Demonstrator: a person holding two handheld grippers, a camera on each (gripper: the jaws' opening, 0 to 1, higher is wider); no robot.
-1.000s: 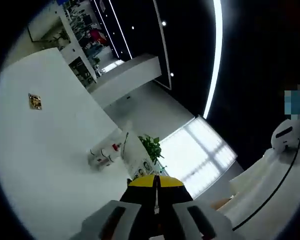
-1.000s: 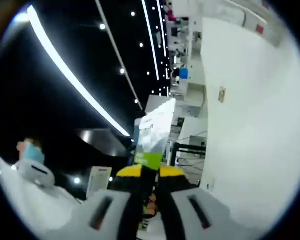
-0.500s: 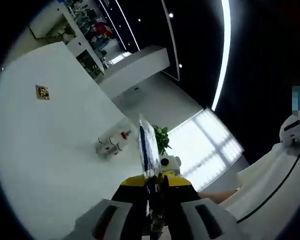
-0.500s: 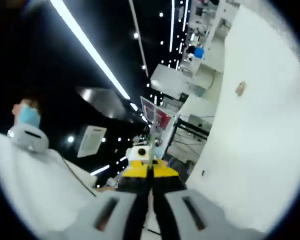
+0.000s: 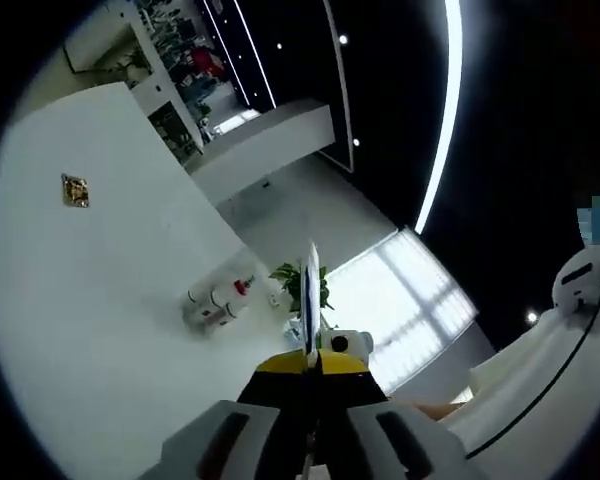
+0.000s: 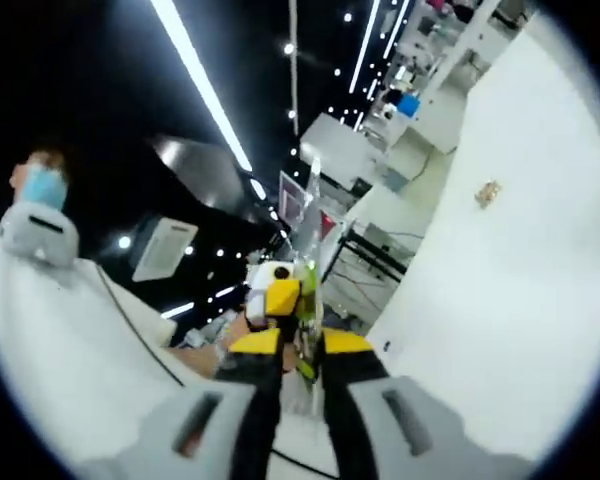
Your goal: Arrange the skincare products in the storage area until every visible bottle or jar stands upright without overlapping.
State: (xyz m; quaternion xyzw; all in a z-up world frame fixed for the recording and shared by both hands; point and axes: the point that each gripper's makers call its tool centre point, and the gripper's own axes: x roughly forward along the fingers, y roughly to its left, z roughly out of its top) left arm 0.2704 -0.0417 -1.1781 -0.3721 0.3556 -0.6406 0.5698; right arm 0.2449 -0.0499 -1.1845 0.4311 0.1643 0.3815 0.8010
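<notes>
My left gripper (image 5: 313, 368) is shut on a thin flat sachet (image 5: 309, 295), which rises edge-on from between its yellow tips. Just behind that sachet the right gripper (image 5: 346, 346) comes in from the right. In the right gripper view, my right gripper (image 6: 302, 345) is shut on a flat sachet with a green band (image 6: 307, 272), also edge-on. The left gripper's yellow tip (image 6: 283, 297) sits close beside it on the left. I cannot tell whether both grip one sachet or two. Both grippers point up and away from any table.
A white wall with a small brass plate (image 5: 73, 190) (image 6: 490, 190) spans one side of each view. Small white canisters (image 5: 215, 300) and a potted plant (image 5: 298, 283) stand by a bright window (image 5: 405, 300). A person in white (image 5: 570, 320) (image 6: 60, 330) is close by.
The sachets have turned from face-on to edge-on. The two grippers have come together, so each now shows in the other's view. Both cameras have swung.
</notes>
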